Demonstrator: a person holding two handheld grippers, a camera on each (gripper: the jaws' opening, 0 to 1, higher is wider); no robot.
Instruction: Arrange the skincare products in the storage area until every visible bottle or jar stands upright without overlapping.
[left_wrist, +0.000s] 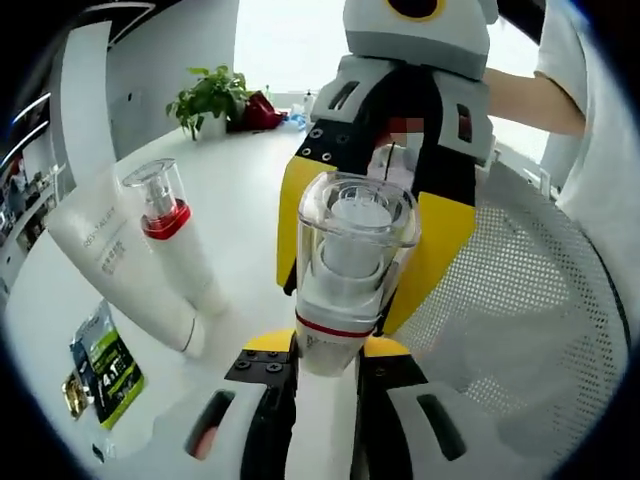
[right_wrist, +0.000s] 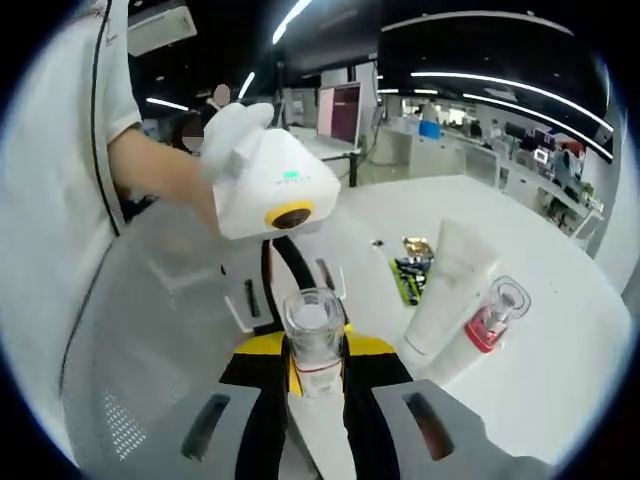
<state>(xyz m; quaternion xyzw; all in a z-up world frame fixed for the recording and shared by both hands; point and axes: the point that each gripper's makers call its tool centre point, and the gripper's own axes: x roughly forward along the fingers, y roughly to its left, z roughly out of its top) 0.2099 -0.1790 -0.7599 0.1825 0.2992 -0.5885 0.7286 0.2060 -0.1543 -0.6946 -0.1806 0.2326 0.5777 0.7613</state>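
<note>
Bottle (left_wrist: 345, 270) between tools; white table (left_wrist: 235, 200) (plant (left_wrist: 208, 98) behind), possibly office.

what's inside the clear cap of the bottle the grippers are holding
A white pump head sits inside the clear cap of the bottle. The left gripper and right gripper cover its lower body.

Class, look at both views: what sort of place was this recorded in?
Probably an open-plan office or lab: a monitor, rows of desks under ceiling strip lights, and a potted plant on the white table.
</note>
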